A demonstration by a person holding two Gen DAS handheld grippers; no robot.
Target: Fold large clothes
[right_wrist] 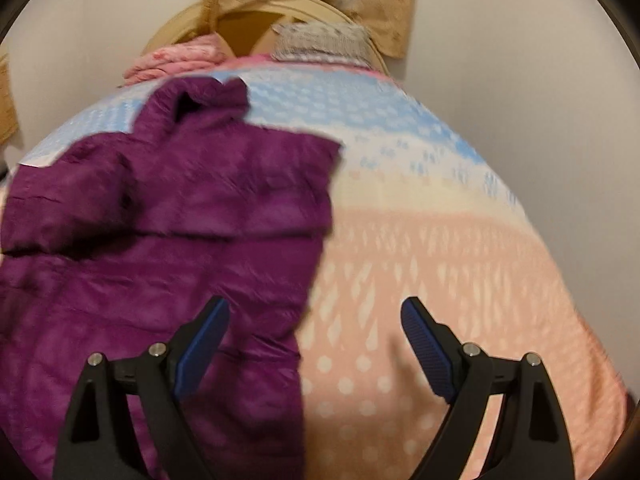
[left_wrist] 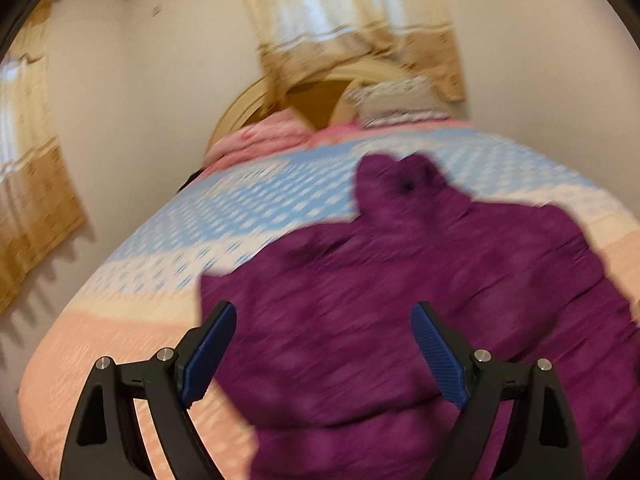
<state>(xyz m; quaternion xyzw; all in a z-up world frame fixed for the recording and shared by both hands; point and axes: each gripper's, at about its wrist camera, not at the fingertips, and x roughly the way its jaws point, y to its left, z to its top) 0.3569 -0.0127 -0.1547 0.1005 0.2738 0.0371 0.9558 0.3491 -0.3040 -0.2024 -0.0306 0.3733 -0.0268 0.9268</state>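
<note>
purple quilted jacket [left_wrist: 400, 300], lying on the bed [left_wrist: 120, 320] over a patterned blue, cream and pink cover, collar end pointing toward the headboard [left_wrist: 248, 100] and pillows [left_wrist: 392, 100]. both views are smeared by motion, so fine seams and any zip cannot be made out.

my left gripper [left_wrist: 324, 356] hangs above the body of the jacket with its jaws released and wide; nothing lies between the blue pads, which stand clear of the cloth. my right gripper [right_wrist: 316, 352] is likewise released and empty, straddling the jacket's right edge: its left pad sits over purple cloth, its right pad over bare pink cover.

reading of the step: in the right wrist view a band of cloth already lies across the upper body, likely a sleeve or side panel folded inward, so i judge the fold partly made and the next grasp not yet begun.

to do it well, as i judge it:
- pick matching points, one on each side of the hem nearest me, so the fold line runs straight across.
- bring each pair of jaws down to the edge and close on all layers at once; puffy fabric may slip out of a shallow pinch.
- lift both sides evenly and carry the hem toward the collar, keeping the folded band from dragging open.
- lay it down before letting go, then smooth.

risk: trapped air may spring the fold back.
</note>
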